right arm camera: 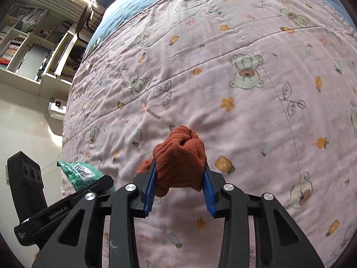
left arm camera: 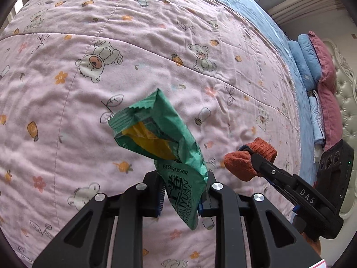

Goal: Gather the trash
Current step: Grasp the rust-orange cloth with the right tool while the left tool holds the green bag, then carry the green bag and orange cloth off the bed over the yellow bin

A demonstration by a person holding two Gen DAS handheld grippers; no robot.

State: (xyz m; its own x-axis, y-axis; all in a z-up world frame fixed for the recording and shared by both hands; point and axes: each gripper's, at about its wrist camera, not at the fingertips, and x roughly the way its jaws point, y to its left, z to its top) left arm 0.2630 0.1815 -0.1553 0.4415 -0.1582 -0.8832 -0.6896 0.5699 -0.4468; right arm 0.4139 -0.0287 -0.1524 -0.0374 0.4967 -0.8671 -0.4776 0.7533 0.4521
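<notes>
The left gripper [left arm camera: 185, 192] has its black fingers closed on a crumpled green foil snack wrapper with a yellow panel [left arm camera: 162, 138]. The wrapper's printed lower end is pinched between the blue pads, and the rest sticks out past the fingertips, clear of the pink quilted bedspread printed with bears and flowers [left arm camera: 133, 44] below. The right gripper [right arm camera: 179, 192] clamps a balled-up rust-orange knitted cloth [right arm camera: 180, 158] between its blue-padded fingers [right arm camera: 150, 189]; the bundle fills the gap between them and bulges beyond the tips, just above the bedspread. In the left wrist view the two grippers are near each other, the orange cloth to the right of the wrapper. Blue and dark-red pillows [left arm camera: 316, 67] are stacked against a tufted headboard [left arm camera: 348, 93].
</notes>
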